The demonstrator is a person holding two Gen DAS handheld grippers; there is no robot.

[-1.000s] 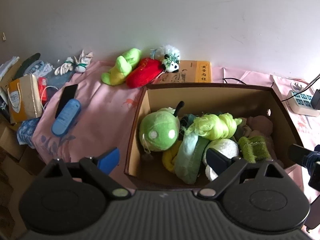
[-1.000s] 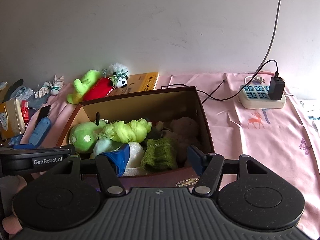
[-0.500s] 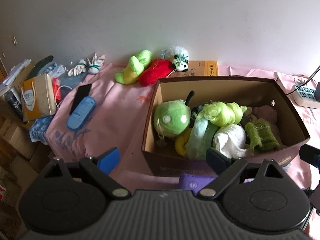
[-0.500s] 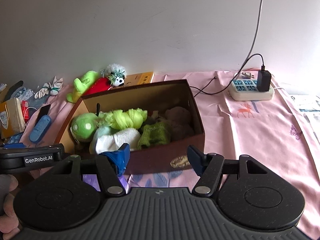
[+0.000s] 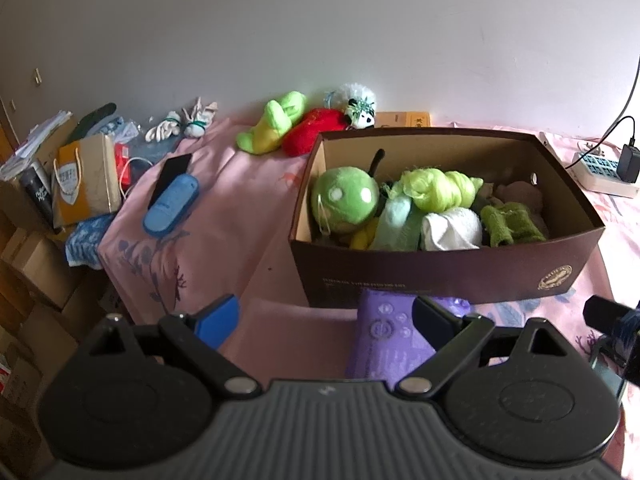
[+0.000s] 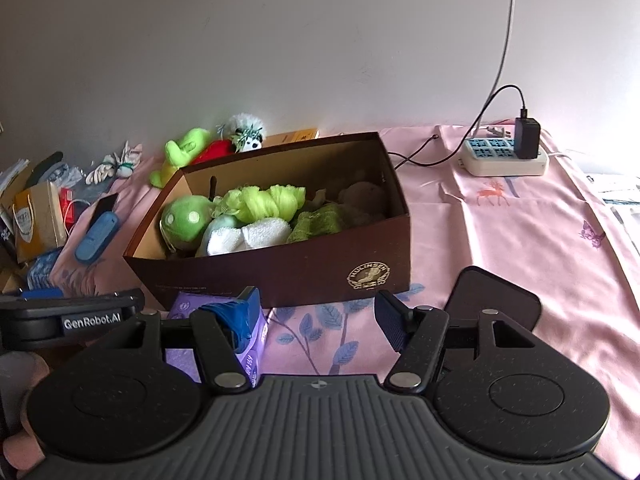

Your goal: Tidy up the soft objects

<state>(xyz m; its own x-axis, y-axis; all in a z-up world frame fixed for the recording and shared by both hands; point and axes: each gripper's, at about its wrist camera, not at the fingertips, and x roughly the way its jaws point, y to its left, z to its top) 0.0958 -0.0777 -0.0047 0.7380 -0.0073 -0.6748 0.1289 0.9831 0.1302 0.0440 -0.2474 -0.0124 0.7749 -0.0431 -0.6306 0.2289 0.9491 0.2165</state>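
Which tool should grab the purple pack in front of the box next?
Probably left. The purple pack lies just ahead of the open left tool, toward its right finger. The open right tool has it off beside its left finger.

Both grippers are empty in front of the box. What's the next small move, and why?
Probably ease the open left gripper down onto the purple packet lying before the brown box. It is the nearest loose item, partly between the fingers already, while the box holds the other soft things.

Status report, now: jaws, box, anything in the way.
Both grippers open, empty. Box filled with soft toys. Purple pack lies before it.
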